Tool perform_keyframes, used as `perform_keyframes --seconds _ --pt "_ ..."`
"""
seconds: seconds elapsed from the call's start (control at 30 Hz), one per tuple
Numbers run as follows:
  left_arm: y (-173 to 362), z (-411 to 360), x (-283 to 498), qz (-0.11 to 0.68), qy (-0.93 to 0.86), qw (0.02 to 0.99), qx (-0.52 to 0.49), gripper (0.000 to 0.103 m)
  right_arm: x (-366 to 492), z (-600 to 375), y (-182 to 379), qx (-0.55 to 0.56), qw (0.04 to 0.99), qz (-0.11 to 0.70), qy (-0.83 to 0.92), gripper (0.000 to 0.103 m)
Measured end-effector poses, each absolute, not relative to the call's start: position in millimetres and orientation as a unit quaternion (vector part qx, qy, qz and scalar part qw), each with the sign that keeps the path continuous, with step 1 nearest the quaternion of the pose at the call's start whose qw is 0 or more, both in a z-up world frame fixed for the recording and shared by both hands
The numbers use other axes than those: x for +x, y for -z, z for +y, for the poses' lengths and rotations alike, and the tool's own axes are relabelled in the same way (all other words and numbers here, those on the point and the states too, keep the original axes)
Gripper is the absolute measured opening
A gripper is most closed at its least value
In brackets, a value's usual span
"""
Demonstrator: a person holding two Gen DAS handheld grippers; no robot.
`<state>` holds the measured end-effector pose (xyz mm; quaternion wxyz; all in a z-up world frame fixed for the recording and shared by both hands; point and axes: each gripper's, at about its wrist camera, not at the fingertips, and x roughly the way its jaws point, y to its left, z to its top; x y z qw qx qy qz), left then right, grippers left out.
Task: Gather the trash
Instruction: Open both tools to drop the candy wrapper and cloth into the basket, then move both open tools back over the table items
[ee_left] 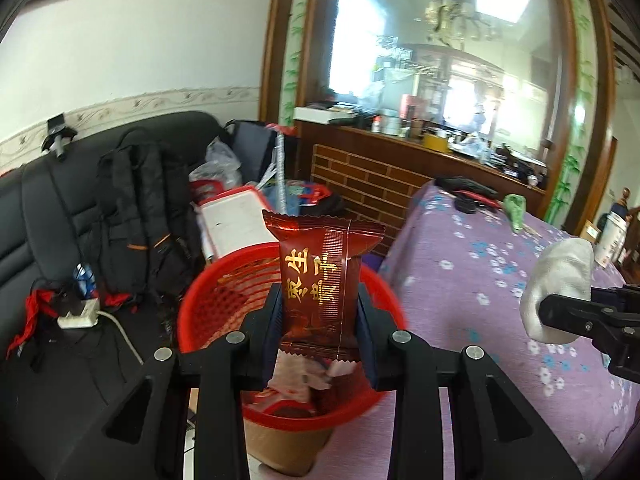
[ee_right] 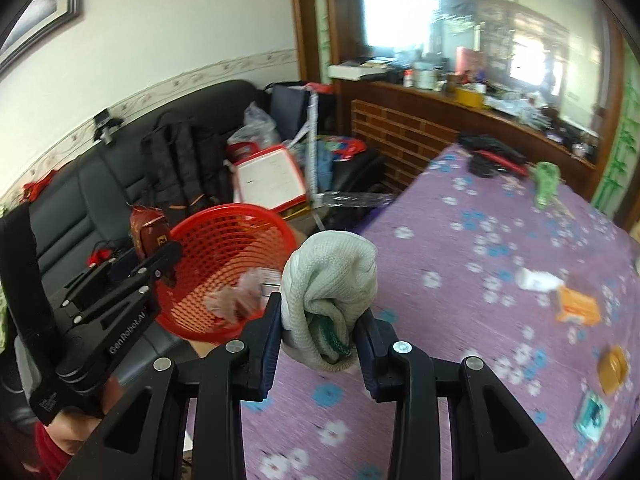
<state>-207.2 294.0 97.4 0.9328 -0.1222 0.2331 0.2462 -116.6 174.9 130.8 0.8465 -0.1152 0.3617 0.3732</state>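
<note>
Trash first: a dark red foil snack wrapper with gold lettering (ee_left: 324, 280) stands upright in my left tool (ee_left: 320, 312), fingers clamped on its two sides, and it hangs right over the round red plastic mesh basket (ee_left: 208, 300). Looking down past the wrapper I see crumpled pinkish-white paper scraps (ee_left: 308, 376) already lying in that basket. From the right wrist view the left tool (ee_right: 162, 250) sits at the basket's near rim (ee_right: 224, 216), wrapper (ee_right: 146, 228) poking up above it.

My right tool (ee_right: 320, 320) is squeezed on a rolled-up pale knitted cloth with green stitching inside (ee_right: 330, 284), held above the counter's purple flower-print cloth (ee_right: 460, 320), just beside the basket's right edge. In the left view that same bundle (ee_left: 560, 280) shows off to the right in the right tool (ee_left: 560, 312), over the counter (ee_left: 460, 280).

Still lying on the counter, well apart from both tools: a small orange carton (ee_right: 576, 304) touching a white crumpled bit (ee_right: 536, 280), a round brown lid-like piece (ee_right: 614, 366), a teal-edged packet (ee_right: 594, 416), and a green crumpled bag (ee_right: 546, 180) near the far edge. Behind the basket I see a black leather sofa (ee_left: 40, 208) carrying a black backpack (ee_left: 136, 216).
</note>
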Motion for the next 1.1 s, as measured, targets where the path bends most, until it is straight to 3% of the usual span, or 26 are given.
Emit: perform_keyframes --seconds 0.43,0.5,0.57,1.1 --pt "-77 339 -208 0.251 -0.267 0.920 -0.139 0.032 -87 272 -109 -0.119 0.810 0.398 -0.415 0.040" --pt "-75 338 -206 0.254 -0.264 0.920 -0.138 0.034 -84 284 -106 -0.122 0.803 0.403 -0.421 0.054" --pt "-75 340 -206 0.254 -0.264 0.919 -0.144 0.057 -84 285 -107 -0.122 0.806 0.400 -0.420 0.061" --pt "-101 286 -197 0.232 -0.218 0.941 -0.114 0.062 -74 131 -124 -0.038 0.854 0.387 -0.347 0.064"
